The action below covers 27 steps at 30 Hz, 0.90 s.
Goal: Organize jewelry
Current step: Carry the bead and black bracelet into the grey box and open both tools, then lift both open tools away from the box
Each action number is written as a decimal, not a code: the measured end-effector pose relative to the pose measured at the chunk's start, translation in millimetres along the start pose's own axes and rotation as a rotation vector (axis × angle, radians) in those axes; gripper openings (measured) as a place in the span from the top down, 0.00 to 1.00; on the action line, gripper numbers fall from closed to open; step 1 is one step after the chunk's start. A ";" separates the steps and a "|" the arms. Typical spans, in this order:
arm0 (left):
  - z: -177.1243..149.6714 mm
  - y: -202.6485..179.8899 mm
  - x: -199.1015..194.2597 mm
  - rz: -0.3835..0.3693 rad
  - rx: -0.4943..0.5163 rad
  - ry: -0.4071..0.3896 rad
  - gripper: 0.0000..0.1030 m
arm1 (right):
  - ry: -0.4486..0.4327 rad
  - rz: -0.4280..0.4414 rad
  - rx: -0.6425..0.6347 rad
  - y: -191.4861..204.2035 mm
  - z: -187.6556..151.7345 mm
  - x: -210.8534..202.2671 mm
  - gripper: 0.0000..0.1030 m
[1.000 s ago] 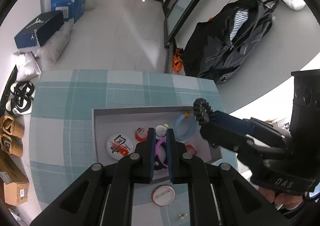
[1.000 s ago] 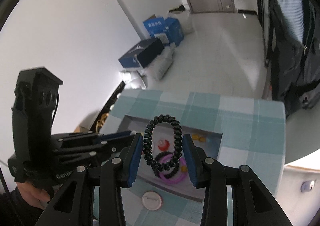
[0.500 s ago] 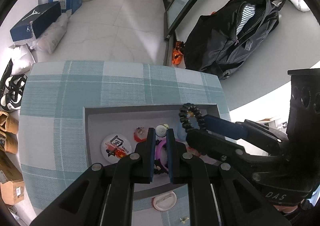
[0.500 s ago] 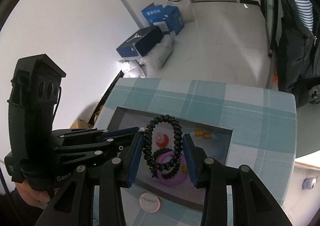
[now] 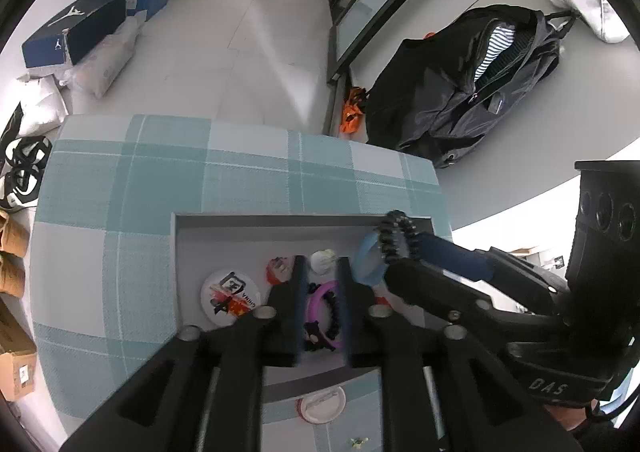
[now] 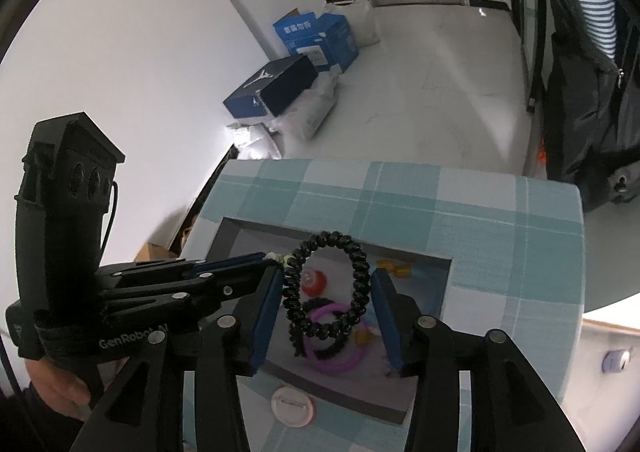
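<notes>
My left camera sits just behind my left tongs [image 5: 322, 284] and looks steeply down along them, close over the grey tray [image 5: 248, 221] on the checked table [image 5: 120, 212]. My right camera does likewise behind my right tongs [image 6: 326, 304], close over the same tray [image 6: 447, 284]. Both views share the tray, the table, the floor beyond and the blue boxes [image 6: 316, 38]. Each view also catches the other tongs from the side.

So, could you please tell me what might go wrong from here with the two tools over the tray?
1. The right tool has just been opening. The black spiral hair tie now hangs loosely between its fingers, and it could drop beside the grey tray or tangle with the purple ring.
2. The left tool, also opening, straddles that ring and may snag it.
</notes>
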<state>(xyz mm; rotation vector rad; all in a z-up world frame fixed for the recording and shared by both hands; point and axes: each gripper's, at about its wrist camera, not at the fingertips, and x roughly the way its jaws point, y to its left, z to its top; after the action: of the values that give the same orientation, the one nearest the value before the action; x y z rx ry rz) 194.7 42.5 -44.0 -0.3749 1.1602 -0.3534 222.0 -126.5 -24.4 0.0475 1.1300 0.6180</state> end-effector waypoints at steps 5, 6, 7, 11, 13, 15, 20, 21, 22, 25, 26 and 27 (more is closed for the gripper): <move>-2.3 10.0 -11.0 -0.009 -0.053 -0.053 0.34 | -0.033 0.017 0.050 -11.3 -0.4 -11.2 0.38; -2.9 11.4 -13.3 -0.016 -0.063 -0.062 0.34 | -0.044 0.016 0.057 -12.8 -0.8 -14.0 0.36; -3.8 12.6 -15.9 -0.015 -0.068 -0.071 0.34 | -0.056 0.016 0.064 -14.9 -1.3 -17.8 0.33; -6.7 13.4 -21.7 -0.001 -0.066 -0.098 0.34 | -0.091 0.017 0.087 -20.1 -3.9 -30.1 0.30; -9.4 13.4 -24.8 0.013 -0.063 -0.110 0.34 | -0.110 0.010 0.093 -21.1 -6.4 -36.1 0.26; -12.2 13.9 -27.7 0.025 -0.062 -0.118 0.34 | -0.129 0.006 0.099 -22.1 -9.3 -41.7 0.22; -23.2 11.6 -33.4 0.042 -0.050 -0.136 0.34 | -0.160 -0.007 0.101 -23.0 -16.4 -51.6 0.17; -25.4 11.0 -34.3 0.050 -0.045 -0.140 0.34 | -0.167 -0.013 0.099 -22.8 -18.2 -53.9 0.17; -27.5 10.2 -35.0 0.056 -0.041 -0.142 0.34 | -0.173 -0.018 0.098 -22.8 -19.3 -55.8 0.16; -34.1 7.3 -37.0 0.079 -0.024 -0.148 0.34 | -0.190 -0.030 0.094 -23.4 -22.9 -60.5 0.14; -36.9 5.4 -37.5 0.090 -0.014 -0.150 0.34 | -0.195 -0.031 0.094 -23.5 -24.1 -62.3 0.14; -38.6 4.3 -37.8 0.095 -0.008 -0.150 0.34 | -0.199 -0.033 0.093 -23.5 -25.2 -63.9 0.12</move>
<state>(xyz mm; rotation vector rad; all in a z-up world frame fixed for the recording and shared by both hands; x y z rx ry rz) 145.5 59.5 -28.8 -0.3463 1.0286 -0.2338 192.9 -183.8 9.5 0.1664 0.9641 0.5195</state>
